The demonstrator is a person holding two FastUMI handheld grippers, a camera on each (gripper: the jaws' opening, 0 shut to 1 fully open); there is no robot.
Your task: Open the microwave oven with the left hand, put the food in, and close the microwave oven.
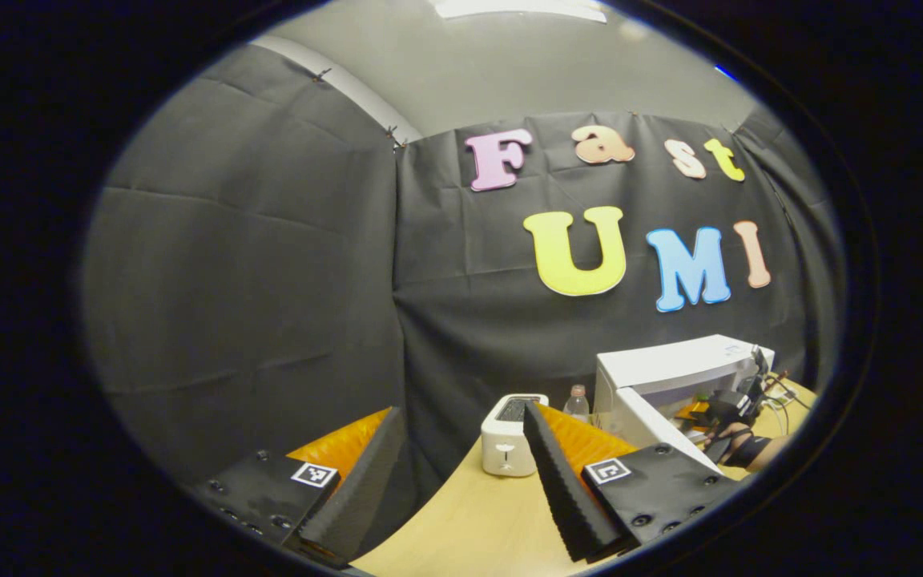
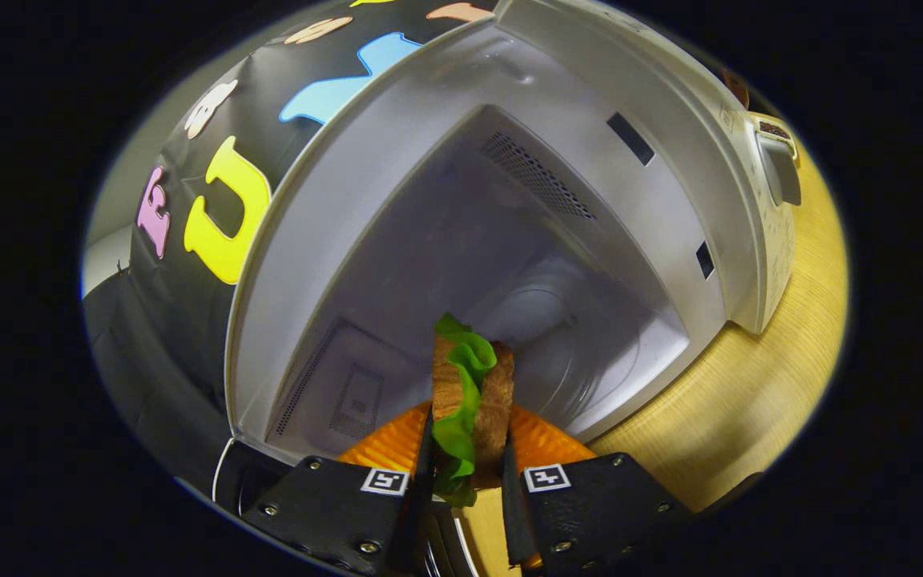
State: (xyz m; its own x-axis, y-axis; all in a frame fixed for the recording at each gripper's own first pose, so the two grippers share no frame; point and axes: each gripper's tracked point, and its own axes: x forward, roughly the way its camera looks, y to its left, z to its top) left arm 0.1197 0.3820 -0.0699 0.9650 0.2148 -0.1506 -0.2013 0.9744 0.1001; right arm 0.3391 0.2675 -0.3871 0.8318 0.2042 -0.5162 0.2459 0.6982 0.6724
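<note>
Microwave oven [image 2: 509, 200], a white boxy appliance, is standing on the pale wood-grain table [image 2: 750, 401] with its door swung open. In the right gripper view its smooth grey-white cavity is gaping wide, with a perforated vent panel in one wall, small dark slots along the front frame and a round, glossy turntable at the bottom. No brand or writing on its body is sharp enough to read.

The right gripper [image 2: 465, 481] is pinching the sandwich [image 2: 469, 393] between both fingers: two rough brown bread slices standing on edge with a ruffled green lettuce leaf between them. The food is hanging at the mouth of the cavity, just in front of the turntable, not yet resting on it. Square black-and-white marker tags are sitting on the gripper's finger mounts.

In the left gripper view, the left gripper [image 1: 457, 481] is spreading its fingers wide with nothing between them, their inner faces ribbed like foam, hovering over the table's near edge. Beyond it a small white toaster [image 1: 509, 437] with rounded corners is standing on the table, a clear plastic bottle [image 1: 577, 403] just behind it against the black cloth wall. Farther off, the microwave oven is showing with its door [image 1: 658, 429] angled outward, and a person's hand [image 1: 754, 450] is reaching toward its opening.
</note>
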